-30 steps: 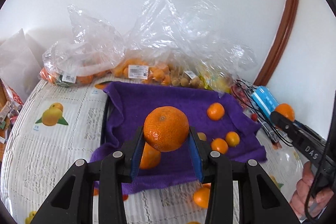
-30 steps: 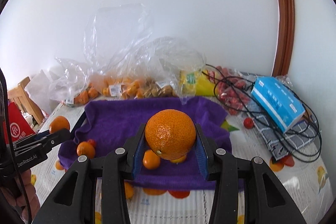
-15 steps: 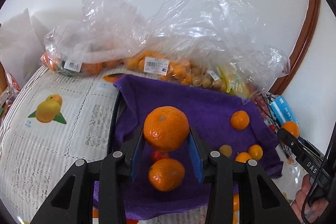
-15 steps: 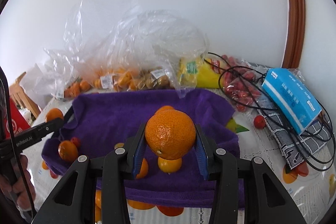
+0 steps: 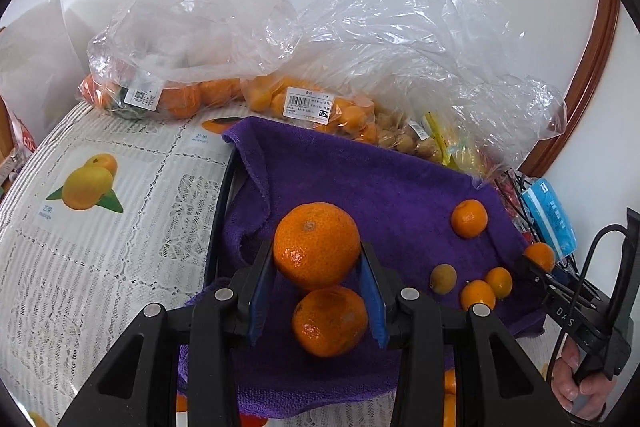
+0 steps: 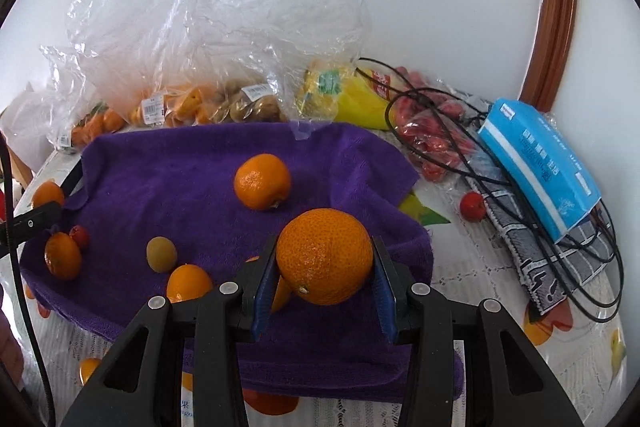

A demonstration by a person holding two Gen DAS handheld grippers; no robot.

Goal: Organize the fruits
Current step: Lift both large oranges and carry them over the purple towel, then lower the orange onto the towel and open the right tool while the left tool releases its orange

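Both grippers hang over the purple towel point(image 5: 360, 187), the left gripper point(image 5: 317, 291) clamped on one orange point(image 5: 316, 245) and the right gripper point(image 6: 325, 287) gripping another orange point(image 6: 324, 255) above loose fruit.

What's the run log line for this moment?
left gripper: shut on orange | right gripper: shut on orange | both above purple towel
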